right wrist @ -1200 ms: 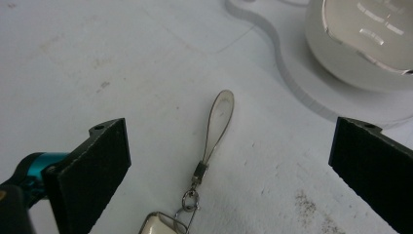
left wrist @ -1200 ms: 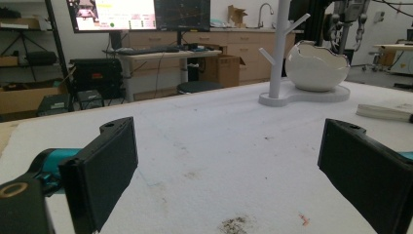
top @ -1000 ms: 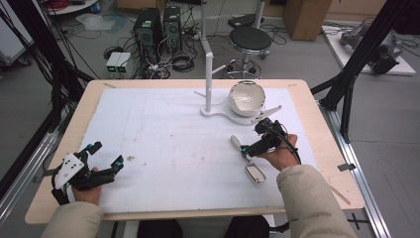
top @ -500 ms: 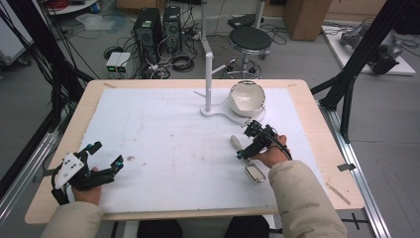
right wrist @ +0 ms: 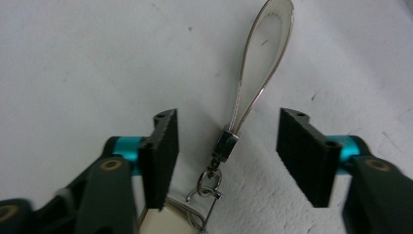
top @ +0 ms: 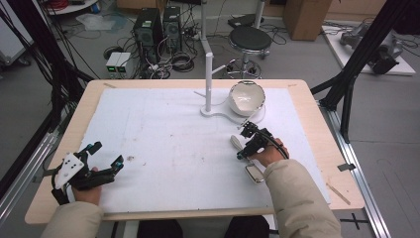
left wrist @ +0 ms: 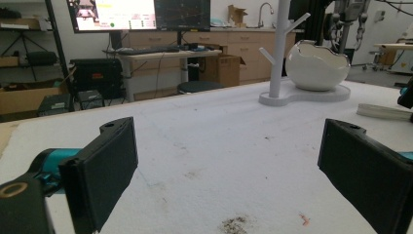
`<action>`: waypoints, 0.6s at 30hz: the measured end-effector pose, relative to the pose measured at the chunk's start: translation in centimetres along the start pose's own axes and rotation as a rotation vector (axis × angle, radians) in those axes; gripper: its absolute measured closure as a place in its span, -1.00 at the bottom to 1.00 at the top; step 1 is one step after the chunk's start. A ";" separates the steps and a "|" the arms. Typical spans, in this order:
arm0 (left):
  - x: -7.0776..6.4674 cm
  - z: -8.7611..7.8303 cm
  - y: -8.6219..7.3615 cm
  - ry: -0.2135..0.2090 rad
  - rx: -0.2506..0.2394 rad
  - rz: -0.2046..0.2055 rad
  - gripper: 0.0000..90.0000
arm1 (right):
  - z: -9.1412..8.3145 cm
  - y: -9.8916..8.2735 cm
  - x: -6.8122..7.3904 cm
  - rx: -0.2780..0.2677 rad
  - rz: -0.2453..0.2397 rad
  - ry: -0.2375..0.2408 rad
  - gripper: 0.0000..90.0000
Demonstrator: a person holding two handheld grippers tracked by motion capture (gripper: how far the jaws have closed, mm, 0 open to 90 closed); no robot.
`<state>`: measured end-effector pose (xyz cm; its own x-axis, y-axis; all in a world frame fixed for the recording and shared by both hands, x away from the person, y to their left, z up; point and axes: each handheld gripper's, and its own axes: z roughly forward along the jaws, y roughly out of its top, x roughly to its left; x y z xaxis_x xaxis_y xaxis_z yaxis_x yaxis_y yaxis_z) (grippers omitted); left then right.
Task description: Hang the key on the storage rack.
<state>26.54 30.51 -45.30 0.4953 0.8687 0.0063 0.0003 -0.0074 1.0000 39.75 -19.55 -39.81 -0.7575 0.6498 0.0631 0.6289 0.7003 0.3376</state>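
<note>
The left gripper rests near the table's front-left edge, jaws wide, holding nothing. The right gripper hangs spread over the keychain, jaws either side of its clasp. Beyond stand the bowl and stand.

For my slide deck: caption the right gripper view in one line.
Right gripper, jaws open, poised over a keychain lying on the white mat, straddling the metal clasp below its loop strap.

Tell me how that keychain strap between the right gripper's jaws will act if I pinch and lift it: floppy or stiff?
Probably floppy: the strap is a thin loop lying flat. It joins the metal clasp and ring, so the part below would likely dangle and swing. The shiny clasp may slip in the open right gripper.
</note>
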 end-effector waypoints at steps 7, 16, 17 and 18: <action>0.0 0.0 0.0 0.000 -0.003 -0.005 -0.83 | 0.3 0.1 -0.1 0.027 -0.012 -0.001 0.24; 0.0 0.0 0.0 0.001 -0.003 -0.006 -0.83 | 0.3 0.1 -0.2 0.042 0.002 0.001 0.52; 0.0 0.0 0.0 0.001 -0.003 -0.006 -0.83 | 0.3 0.1 -0.2 0.046 0.007 0.002 0.57; 0.0 0.0 0.0 0.001 -0.003 -0.006 -0.83 | 0.3 0.1 -0.2 0.044 0.013 0.009 0.57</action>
<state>26.56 30.48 -45.31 0.4944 0.8693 0.0001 0.0010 -0.0006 1.0000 40.04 -19.52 -40.12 -0.7506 0.6564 0.0757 0.6457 0.7044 0.2949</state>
